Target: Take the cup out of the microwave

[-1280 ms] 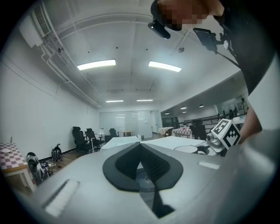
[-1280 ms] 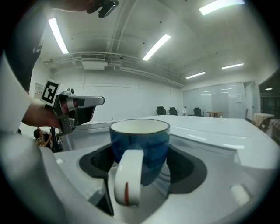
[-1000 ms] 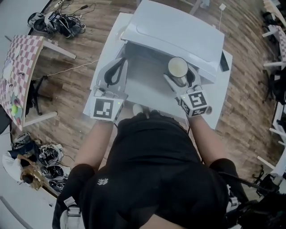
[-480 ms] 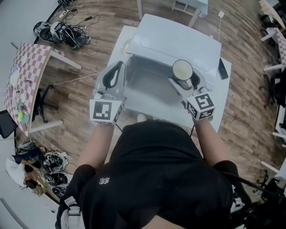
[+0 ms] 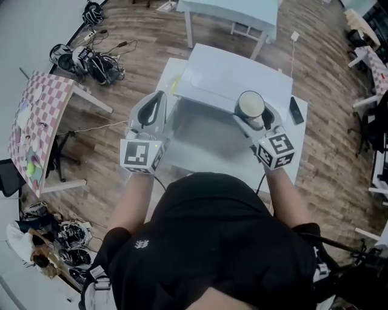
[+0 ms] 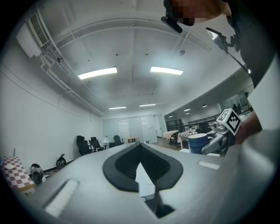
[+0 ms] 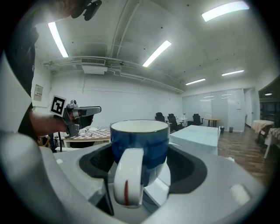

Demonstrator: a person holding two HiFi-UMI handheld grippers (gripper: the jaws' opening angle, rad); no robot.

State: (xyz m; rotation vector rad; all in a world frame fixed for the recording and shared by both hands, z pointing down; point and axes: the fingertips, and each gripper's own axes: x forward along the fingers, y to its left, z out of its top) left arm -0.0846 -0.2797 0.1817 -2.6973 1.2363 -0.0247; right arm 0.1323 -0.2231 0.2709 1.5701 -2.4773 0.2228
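— So, what is around the cup (image 5: pixel 250 104)?
— Microwave (image 5: pixel 236 79) below it, on a table (image 5: pixel 298 136). My right gripper (image 5: pixel 254 116) clamps it upright, handle towards its camera; left gripper (image 5: pixel 152 110) jaws together, empty.

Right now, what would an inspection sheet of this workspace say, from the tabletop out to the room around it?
Surface: white table, bearing a white box-shaped microwave.
Job's things: blue ceramic cup with white handle, upright, outside the microwave.
Clutter: dark flat phone-like slab near the table's right edge.
Grippers: right gripper shut on the cup; left gripper shut, empty.
Cables: black tangle of cables on the floor; white cord behind the microwave.
Surroundings: wooden plank floor, pink checked table, pale blue table.
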